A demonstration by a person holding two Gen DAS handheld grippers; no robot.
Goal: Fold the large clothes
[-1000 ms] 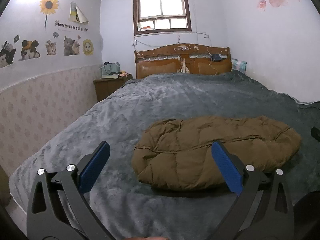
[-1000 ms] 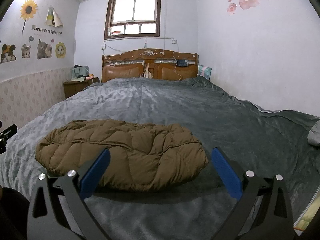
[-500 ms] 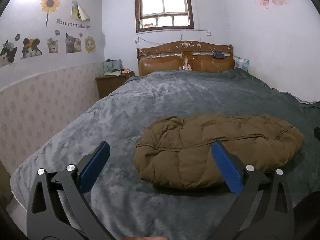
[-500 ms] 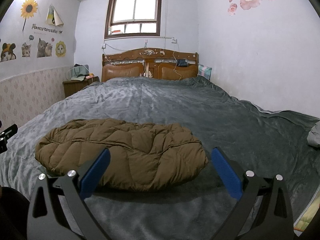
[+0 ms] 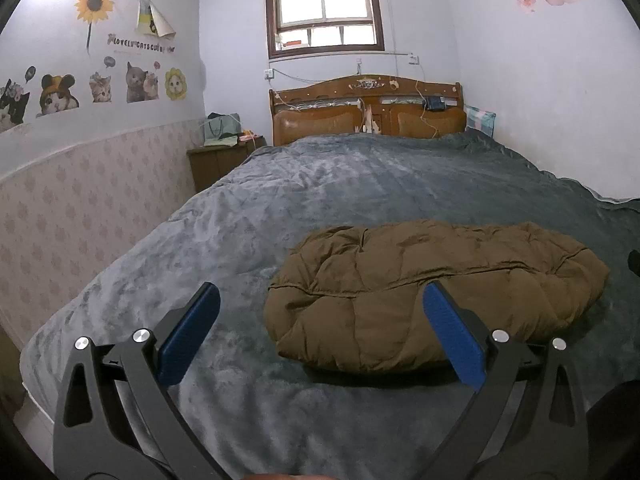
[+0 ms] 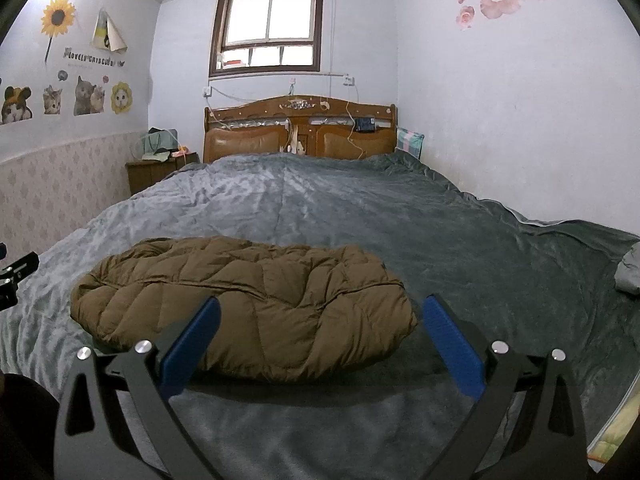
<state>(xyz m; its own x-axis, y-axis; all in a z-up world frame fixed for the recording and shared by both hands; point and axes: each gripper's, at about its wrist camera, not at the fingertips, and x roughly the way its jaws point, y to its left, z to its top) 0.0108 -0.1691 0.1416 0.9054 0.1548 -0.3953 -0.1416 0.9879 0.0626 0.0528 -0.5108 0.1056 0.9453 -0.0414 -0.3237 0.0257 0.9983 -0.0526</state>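
The brown padded jacket lies folded on the bed, apparently finished. Both the left gripper and right gripper hang clear, jaws spread, holding nothing.

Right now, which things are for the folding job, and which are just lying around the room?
For the job:
brown puffy jacket, lying on the grey blanket
left gripper, open
right gripper, open

Just lying about:
bag on the nightstand
striped pillow
cat stickers
grey cloth at the bed's edge
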